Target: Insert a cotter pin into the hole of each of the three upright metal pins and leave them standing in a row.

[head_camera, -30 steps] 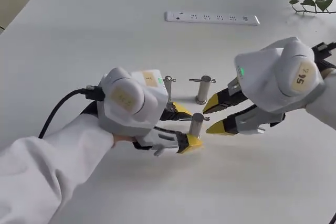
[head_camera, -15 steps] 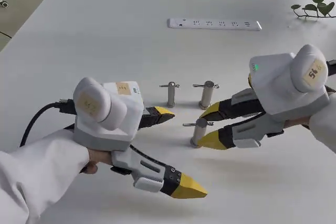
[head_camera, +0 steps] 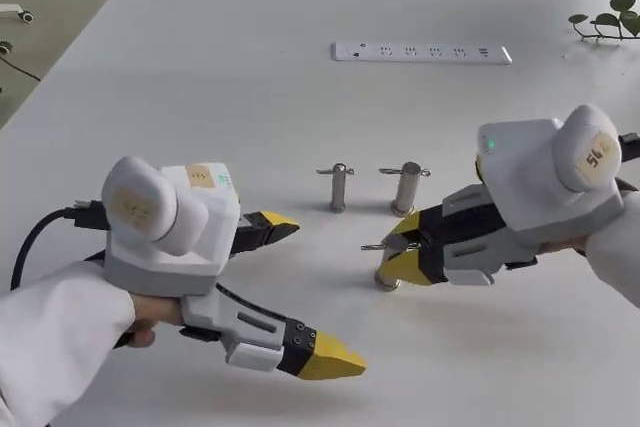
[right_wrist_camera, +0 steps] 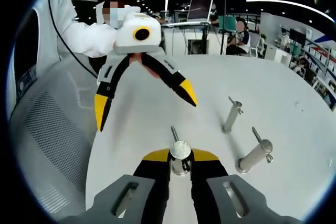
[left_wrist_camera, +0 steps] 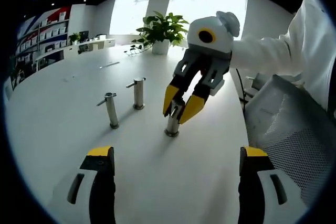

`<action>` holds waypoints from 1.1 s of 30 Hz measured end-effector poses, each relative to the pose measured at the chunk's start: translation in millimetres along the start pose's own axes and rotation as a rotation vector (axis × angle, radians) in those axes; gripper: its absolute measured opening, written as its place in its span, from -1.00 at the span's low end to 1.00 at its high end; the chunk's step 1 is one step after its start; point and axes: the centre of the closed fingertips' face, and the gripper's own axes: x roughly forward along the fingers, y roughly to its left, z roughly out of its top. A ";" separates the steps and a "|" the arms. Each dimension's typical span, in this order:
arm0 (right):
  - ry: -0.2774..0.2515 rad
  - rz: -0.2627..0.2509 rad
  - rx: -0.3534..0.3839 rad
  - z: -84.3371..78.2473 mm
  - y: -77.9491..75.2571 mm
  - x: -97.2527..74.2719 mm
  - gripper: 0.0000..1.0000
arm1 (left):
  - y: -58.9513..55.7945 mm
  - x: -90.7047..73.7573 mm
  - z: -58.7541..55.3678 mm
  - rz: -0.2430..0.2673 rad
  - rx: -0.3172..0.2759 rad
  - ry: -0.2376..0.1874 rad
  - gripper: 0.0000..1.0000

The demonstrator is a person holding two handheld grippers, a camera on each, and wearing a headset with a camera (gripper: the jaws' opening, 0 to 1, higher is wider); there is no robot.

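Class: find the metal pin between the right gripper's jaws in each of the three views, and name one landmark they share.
Head view: gripped pin right of centre, between the right gripper's jaws.
Left gripper view: gripped pin at centre, between yellow jaw tips.
Right gripper view: gripped pin at bottom centre.
Shared landmark: the two free pins standing beside it.

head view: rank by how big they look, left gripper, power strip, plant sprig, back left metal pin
1. left gripper, though nearest the camera
2. power strip
3. plant sprig (cut by the frame edge) and back left metal pin: too alike to rank
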 end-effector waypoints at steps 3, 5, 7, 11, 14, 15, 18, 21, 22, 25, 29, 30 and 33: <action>0.001 0.000 0.005 0.9 -0.2 -0.2 -0.84 | 5.0 -4.1 -0.2 0.016 -0.005 0.001 0.98; 0.003 -0.005 0.020 0.6 -0.9 -1.6 -0.84 | 7.0 -6.8 1.6 0.024 -0.006 -0.003 0.98; -0.004 -0.014 0.019 0.5 -2.6 -4.9 -0.85 | 7.6 -8.5 3.0 0.027 -0.007 -0.006 0.98; -0.025 -0.035 0.034 -0.4 -13.7 -19.7 -0.84 | 6.9 -10.8 3.0 0.032 -0.006 -0.002 0.98; -0.012 -0.068 0.037 -8.7 -27.0 -33.9 -0.84 | 2.8 -14.3 -0.7 0.039 0.002 0.024 0.98; -0.004 -0.085 0.041 -13.8 -34.7 -40.7 -0.84 | -0.4 -16.6 -1.3 0.038 0.007 0.027 0.98; 0.006 -0.123 0.068 -26.7 -52.8 -55.7 -0.84 | -7.1 -20.9 0.0 0.033 -0.007 0.015 0.99; -0.001 -0.153 0.092 -37.2 -68.9 -66.6 -0.84 | -10.6 -25.0 0.4 0.036 -0.013 0.008 0.99; -0.002 -0.159 0.104 -41.8 -73.9 -69.6 -0.84 | -11.3 -26.4 0.6 0.039 -0.018 0.005 0.98; 0.007 -0.166 0.107 -50.1 -82.4 -73.3 -0.84 | -10.3 -28.7 -1.4 0.046 -0.036 -0.003 0.98; 0.003 -0.180 0.126 -55.1 -91.7 -75.8 -0.84 | -9.7 -30.7 -8.0 0.056 -0.051 0.011 0.98; 0.000 -0.181 0.128 -55.1 -93.1 -75.7 -0.84 | -10.3 -31.1 -8.7 0.056 -0.052 0.012 0.98; -0.004 -0.182 0.137 -55.0 -95.9 -73.8 -0.84 | -11.0 -32.2 -10.2 0.058 -0.059 0.014 0.98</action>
